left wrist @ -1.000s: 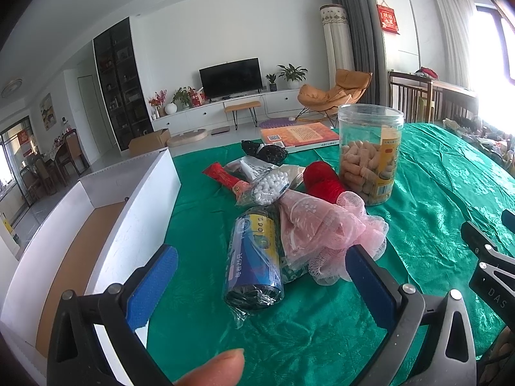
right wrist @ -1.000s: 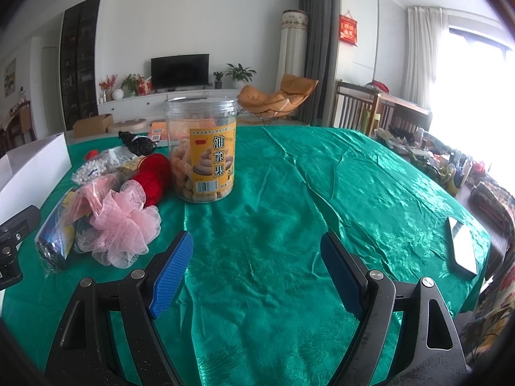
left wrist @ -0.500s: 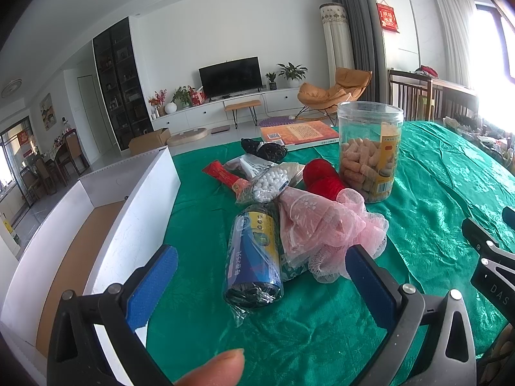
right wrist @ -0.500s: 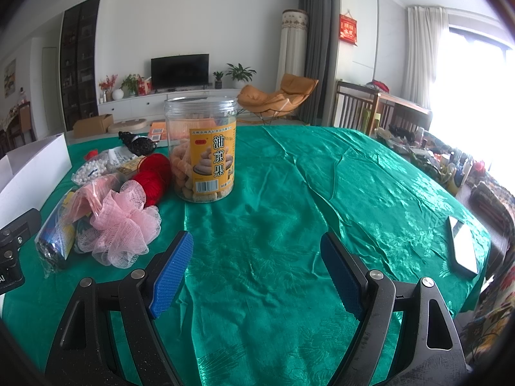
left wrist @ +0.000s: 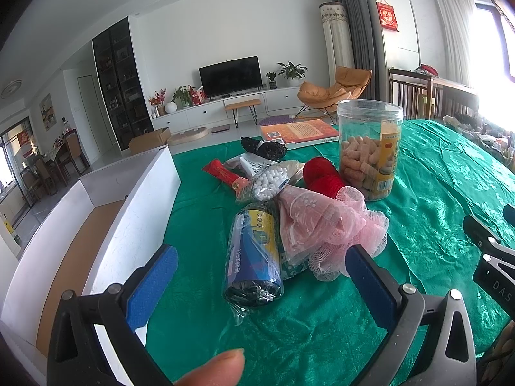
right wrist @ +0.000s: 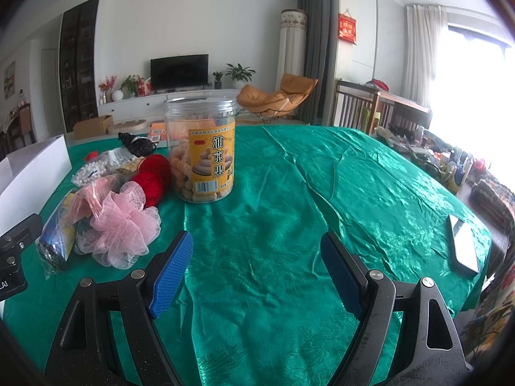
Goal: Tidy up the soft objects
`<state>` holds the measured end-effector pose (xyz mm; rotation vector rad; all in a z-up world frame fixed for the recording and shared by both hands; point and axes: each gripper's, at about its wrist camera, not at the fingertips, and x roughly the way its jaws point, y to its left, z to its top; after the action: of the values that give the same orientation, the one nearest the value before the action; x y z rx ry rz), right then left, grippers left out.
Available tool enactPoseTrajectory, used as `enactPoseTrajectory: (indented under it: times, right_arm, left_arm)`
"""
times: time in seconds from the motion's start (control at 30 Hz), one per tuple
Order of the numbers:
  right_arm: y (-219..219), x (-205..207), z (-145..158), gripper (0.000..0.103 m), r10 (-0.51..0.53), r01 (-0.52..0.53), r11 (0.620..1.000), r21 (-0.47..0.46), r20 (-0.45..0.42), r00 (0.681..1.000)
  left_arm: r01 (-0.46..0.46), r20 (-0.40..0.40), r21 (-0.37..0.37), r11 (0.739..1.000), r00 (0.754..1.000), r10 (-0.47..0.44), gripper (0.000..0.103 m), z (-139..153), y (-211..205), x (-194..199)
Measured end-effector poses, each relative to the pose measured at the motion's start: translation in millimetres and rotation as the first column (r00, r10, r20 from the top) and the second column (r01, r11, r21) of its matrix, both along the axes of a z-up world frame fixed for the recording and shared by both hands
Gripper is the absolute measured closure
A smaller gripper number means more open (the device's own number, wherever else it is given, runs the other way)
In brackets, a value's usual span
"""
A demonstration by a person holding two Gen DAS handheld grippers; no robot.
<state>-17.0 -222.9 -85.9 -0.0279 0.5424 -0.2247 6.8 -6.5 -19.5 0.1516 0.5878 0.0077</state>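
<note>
Nothing looks sorted yet: the white box (left wrist: 96,225) holds nothing visible, while the pink mesh sponge (left wrist: 338,225), blue roll (left wrist: 254,254) and red yarn (left wrist: 322,177) lie heaped on the desk (right wrist: 289,193). Left tool (left wrist: 260,276) and right tool (right wrist: 257,270) gape wide, empty.

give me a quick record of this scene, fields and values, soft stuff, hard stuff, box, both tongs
surface: table under a green cloth
soft pile: pink mesh pouf, red yarn, bag of white beads, wrapped blue roll, all bunched together
hard item: clear snack jar, upright, right of the pile
bin: white box left of the pile, nothing visible inside
left tongs: open, empty, facing the blue roll
right tongs: open, empty, over bare cloth
progress: nothing boxed yet
</note>
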Motion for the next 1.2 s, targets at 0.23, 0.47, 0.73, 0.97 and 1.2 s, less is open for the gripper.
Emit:
enactPoseTrajectory:
  times: [0.23,0.47,0.73,0.97,1.2]
  right_arm:
    - [-0.3,-0.1,0.1,0.019,0.0,0.0,1.0,0.001,0.0,1.0]
    - [-0.7,0.0,0.1,0.019,0.0,0.0,1.0,0.002,0.0,1.0]
    - [-1.0,0.2,0.1,0.019,0.0,0.0,1.0,0.003,-0.002,1.0]
    - [-1.2,0.1,0.2,0.019,0.0,0.0,1.0,0.003,-0.002,1.0]
    - [-2.0,0.1,0.2,0.019,-0.002,0.002,1.0,0.003,-0.004,1.0]
  left_arm:
    - [0.0,0.0,0.0,1.0,1.0,0.0,0.0,0.0,0.0,-0.4]
    - [-0.001,-0.003,0.004,1.0,1.0,0.001,0.0,-2.4,0.8,-0.5]
    - [-0.002,-0.005,0.004,1.0,1.0,0.002,0.0,-4.2,0.7,0.9]
    - [-0.003,-0.023,0.007,1.0,1.0,0.003,0.0,-8.4,0.8,1.2]
    - [-0.008,-0.029,0.002,1.0,1.0,0.008,0.0,-8.4,2.7,3.4]
